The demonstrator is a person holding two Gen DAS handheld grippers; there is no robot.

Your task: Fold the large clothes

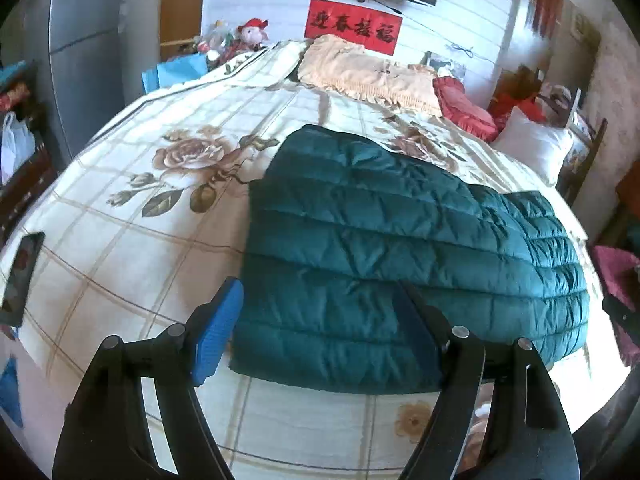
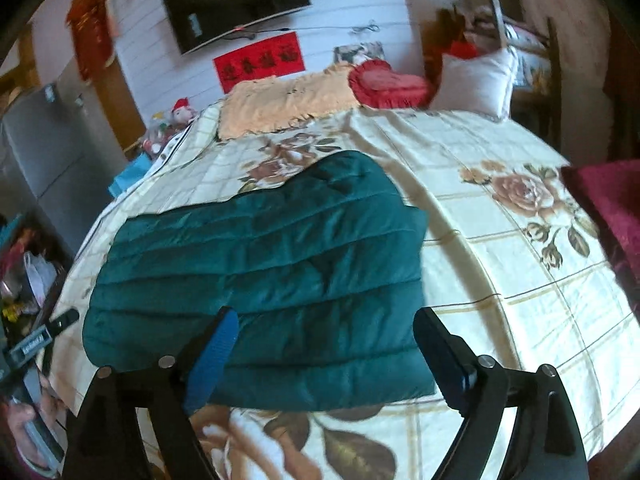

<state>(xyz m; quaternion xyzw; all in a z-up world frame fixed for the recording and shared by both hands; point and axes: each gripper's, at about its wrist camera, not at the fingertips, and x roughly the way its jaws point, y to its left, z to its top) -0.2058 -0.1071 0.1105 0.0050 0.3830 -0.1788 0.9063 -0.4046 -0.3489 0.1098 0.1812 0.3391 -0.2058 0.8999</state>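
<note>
A teal quilted down jacket point(image 1: 400, 248) lies folded into a rough rectangle on a bed with a cream floral bedspread point(image 1: 132, 240). My left gripper point(image 1: 320, 292) hangs over the jacket's near left edge. It is open, its blue pad point(image 1: 218, 332) is off the cloth, and nothing is between the fingers. In the right wrist view the same jacket point(image 2: 272, 264) fills the middle. My right gripper point(image 2: 326, 316) is open above the jacket's near edge, its fingers point(image 2: 212, 360) wide apart and gripping nothing.
At the head of the bed lie a beige fringed blanket point(image 1: 360, 72), a red heart cushion point(image 2: 384, 82) and a white pillow point(image 2: 476, 80). A dark phone point(image 1: 20, 276) rests at the bed's left edge. A grey cabinet point(image 1: 80, 52) stands left and a maroon cloth point(image 2: 608, 208) right.
</note>
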